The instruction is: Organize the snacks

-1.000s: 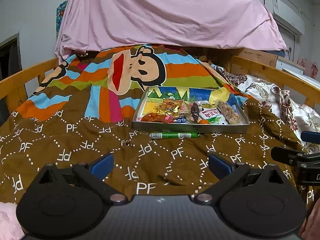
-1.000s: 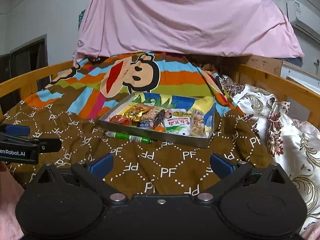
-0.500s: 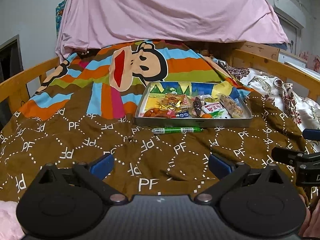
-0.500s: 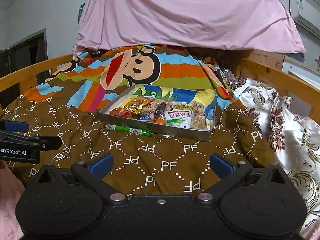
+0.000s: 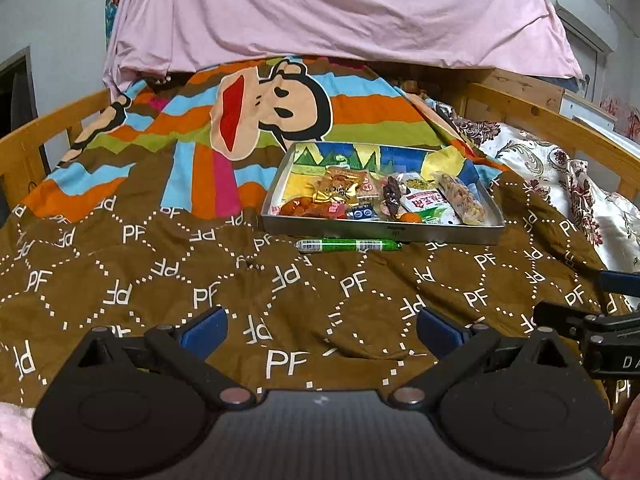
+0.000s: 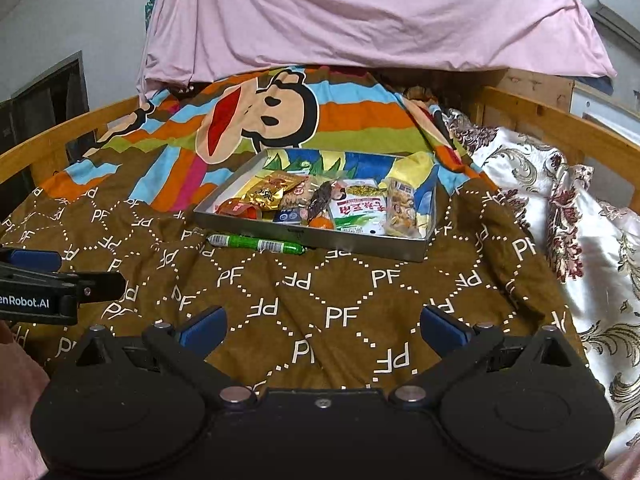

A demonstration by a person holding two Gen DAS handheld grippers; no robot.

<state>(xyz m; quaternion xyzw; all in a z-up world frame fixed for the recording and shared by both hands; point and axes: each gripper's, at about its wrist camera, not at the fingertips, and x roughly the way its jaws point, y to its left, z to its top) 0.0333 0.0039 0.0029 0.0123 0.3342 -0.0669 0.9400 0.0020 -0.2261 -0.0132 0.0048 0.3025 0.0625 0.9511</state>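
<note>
One green stick (image 5: 347, 245) lay on the brown quilt (image 5: 240, 280) of the bed, just in front of the tray (image 5: 380, 231) and outside it. Its long axis ran side to side, along the tray's near wall, with the pale end to the left and the dark tip to the right; in the right wrist view (image 6: 256, 244) it slanted slightly, right end nearer.

The single metal tray held a crowded row of packets, roughly eight, though overlap made the count unsure: a gold bag (image 5: 335, 192), a red one (image 5: 296, 208), a dark wrapped piece (image 5: 391, 196), a white-and-green packet (image 5: 426, 204), a long clear bar (image 5: 460, 198), and a small orange piece (image 5: 411, 217).

Both grippers, left (image 5: 322, 330) and right (image 6: 324, 330), hung low over the quilt, well short of the stick, jaws spread wide and gripping nothing.
</note>
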